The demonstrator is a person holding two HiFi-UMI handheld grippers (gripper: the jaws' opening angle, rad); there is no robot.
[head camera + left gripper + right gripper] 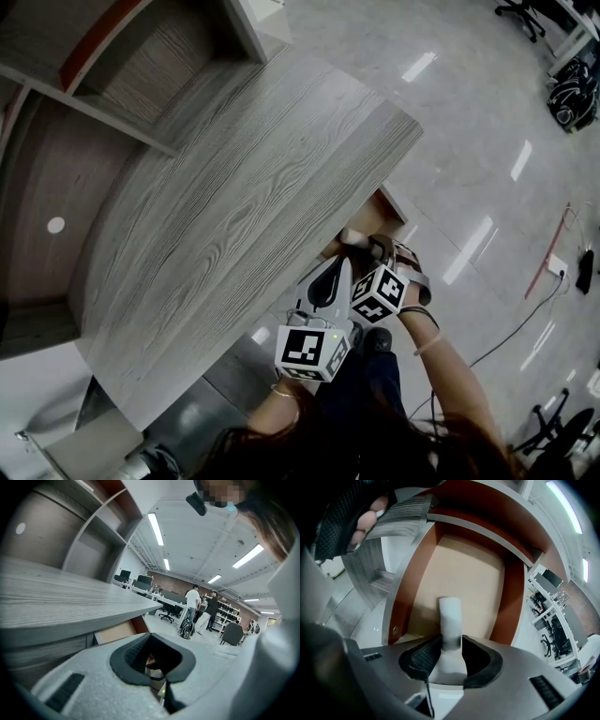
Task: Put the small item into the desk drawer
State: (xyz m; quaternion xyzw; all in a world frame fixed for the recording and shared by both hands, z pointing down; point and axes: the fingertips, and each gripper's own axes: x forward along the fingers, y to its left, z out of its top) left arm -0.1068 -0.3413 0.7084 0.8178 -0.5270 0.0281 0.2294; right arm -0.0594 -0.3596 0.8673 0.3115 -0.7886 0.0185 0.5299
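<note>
**A:** On the left, under the grey wood-grain desk top (234, 206), what is the left gripper (157, 660) doing?

**B:** It hangs beside the desk edge with its jaws apart and nothing between the pads. I'd say it is only waiting.

**A:** And the right gripper (451, 641)?

**B:** It points steeply down into the open drawer with reddish-brown walls and a pale tan floor (511, 602). Its jaws stand fairly wide around the small white cylindrical item (450, 616), with a pad against each side. The item's far end is over the middle of the drawer floor; I can't tell whether it touches.

**A:** So which step is this?

**B:** The placing itself, by my reading. The item is inside the drawer's outline but not yet let go. The next move would be to spread the jaws clear of it, then lift straight back out.

**A:** Is there room for that?

**B:** Yes, the floor around the item is bare, and both side walls stand well apart from the jaws. The desk top overhangs the drawer's back, so the way out is up and toward the person. To the right lies only the glossy pale floor (487, 141).
</note>
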